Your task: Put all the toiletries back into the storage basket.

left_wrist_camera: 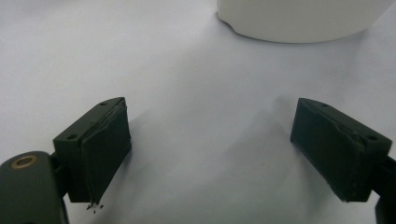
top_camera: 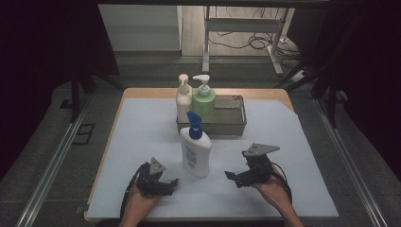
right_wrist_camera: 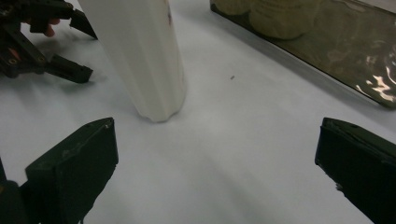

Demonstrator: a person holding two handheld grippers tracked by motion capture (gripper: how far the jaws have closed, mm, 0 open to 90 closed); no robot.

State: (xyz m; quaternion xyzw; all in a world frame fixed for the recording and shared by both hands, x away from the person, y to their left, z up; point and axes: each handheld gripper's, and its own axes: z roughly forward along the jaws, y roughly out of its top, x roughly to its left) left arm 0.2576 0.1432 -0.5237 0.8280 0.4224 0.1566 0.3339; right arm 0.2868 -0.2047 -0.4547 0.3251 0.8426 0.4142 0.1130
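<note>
Both grippers, left gripper [top_camera: 174, 182] and right gripper [top_camera: 229, 176], are wide open; close squarely on the bottle [top_camera: 195, 153] body, probably mid-height.

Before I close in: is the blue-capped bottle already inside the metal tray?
No, the blue-capped bottle stands on the white mat in front of the metal tray.

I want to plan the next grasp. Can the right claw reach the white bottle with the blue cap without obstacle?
Probably yes. The right claw is open and apart from the white bottle, with bare white mat between them. The metal tray stands behind, out of the way.
</note>
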